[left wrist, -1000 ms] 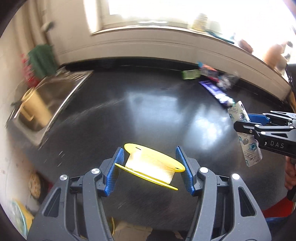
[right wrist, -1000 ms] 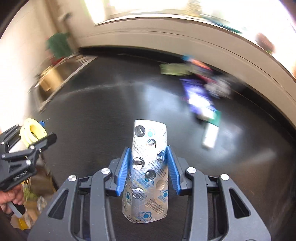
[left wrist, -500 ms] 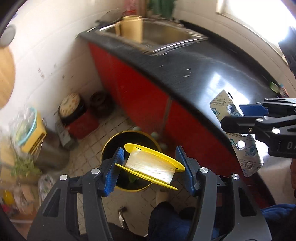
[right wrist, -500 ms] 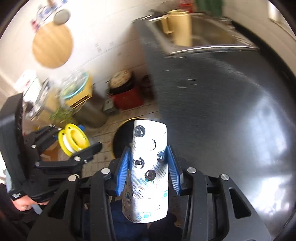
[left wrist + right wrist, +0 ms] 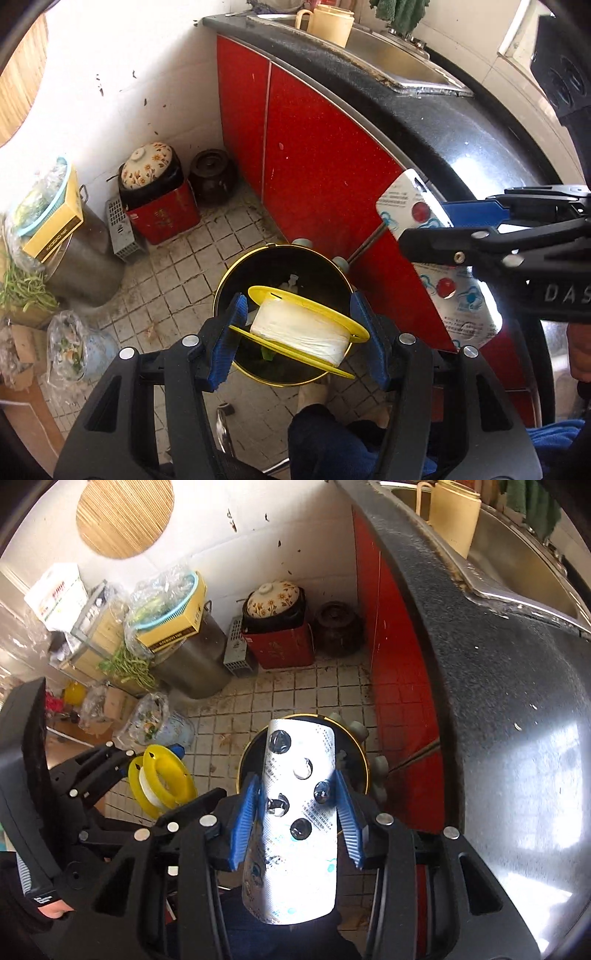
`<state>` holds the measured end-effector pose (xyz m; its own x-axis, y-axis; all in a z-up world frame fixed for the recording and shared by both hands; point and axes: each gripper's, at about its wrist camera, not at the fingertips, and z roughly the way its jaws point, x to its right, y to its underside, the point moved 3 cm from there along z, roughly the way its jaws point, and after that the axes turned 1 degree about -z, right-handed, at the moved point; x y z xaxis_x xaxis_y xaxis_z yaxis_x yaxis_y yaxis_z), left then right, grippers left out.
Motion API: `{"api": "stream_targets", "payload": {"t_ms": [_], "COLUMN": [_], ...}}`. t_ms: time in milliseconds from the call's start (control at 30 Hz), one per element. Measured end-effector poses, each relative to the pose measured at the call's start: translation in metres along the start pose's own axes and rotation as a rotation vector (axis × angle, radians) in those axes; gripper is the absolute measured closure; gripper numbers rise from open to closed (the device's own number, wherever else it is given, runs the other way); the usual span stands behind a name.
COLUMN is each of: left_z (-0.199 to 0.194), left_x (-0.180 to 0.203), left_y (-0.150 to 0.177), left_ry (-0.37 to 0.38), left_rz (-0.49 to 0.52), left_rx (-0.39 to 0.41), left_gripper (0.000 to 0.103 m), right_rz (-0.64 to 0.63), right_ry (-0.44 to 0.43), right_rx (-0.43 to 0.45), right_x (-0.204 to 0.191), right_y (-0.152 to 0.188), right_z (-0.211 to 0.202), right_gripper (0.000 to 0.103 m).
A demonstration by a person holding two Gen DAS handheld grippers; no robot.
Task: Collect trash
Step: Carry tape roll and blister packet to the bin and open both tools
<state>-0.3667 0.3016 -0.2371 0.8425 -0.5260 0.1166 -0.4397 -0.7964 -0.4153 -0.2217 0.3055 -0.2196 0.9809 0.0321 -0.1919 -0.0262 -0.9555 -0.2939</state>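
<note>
My left gripper (image 5: pixel 298 300) is shut on a yellow spool (image 5: pixel 299 328) wound with white tape. It hangs right over a black bin with a yellow rim (image 5: pixel 221 291) on the tiled floor. To its right, my right gripper (image 5: pixel 424 229) is shut on a silver blister pack (image 5: pixel 461 299). In the right wrist view the blister pack (image 5: pixel 295 849) stands upright between the blue pads of the right gripper (image 5: pixel 295 779), above the same bin (image 5: pixel 354 746). The spool (image 5: pixel 162 779) shows at the left there.
A black countertop (image 5: pixel 461 140) over red cabinet doors (image 5: pixel 314 155) runs along the right, with a sink (image 5: pixel 399 62) and a beige mug (image 5: pixel 328 22). On the floor stand a flowered-lid pot on a red box (image 5: pixel 155 192), a dark jar (image 5: pixel 212 173), a steel pot (image 5: pixel 85 258) and bags. A person's blue-clad leg (image 5: pixel 325 443) is below.
Both grippers swung away from the countertop and tipped down toward the floor. They have since closed in over the bin, still carrying the spool and the blister pack.
</note>
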Motion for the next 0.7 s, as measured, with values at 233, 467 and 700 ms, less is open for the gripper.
{"api": "stream_targets", "payload": {"t_ms": [233, 467, 700], "left_z": [0.013, 0.017, 0.015], "left_x": [-0.007, -0.009, -0.005], "left_y": [0.0, 0.001, 0.002], "left_ry": [0.026, 0.035, 0.018], "left_rz": [0.018, 0.013, 0.026], "left_rx": [-0.018, -0.011, -0.006], "left_gripper": [0.046, 0.02, 0.014], "right_rz": [-0.018, -0.032, -0.003], "right_ry": [0.016, 0.036, 0.037], "right_rx": [-0.018, -0.037, 0.002], "right_x": [0.0, 0.0, 0.009], "right_y": [-0.009, -0.017, -0.016], "right_z": [0.013, 0.02, 0.005], "right_gripper": [0.059, 0.043, 0.032]}}
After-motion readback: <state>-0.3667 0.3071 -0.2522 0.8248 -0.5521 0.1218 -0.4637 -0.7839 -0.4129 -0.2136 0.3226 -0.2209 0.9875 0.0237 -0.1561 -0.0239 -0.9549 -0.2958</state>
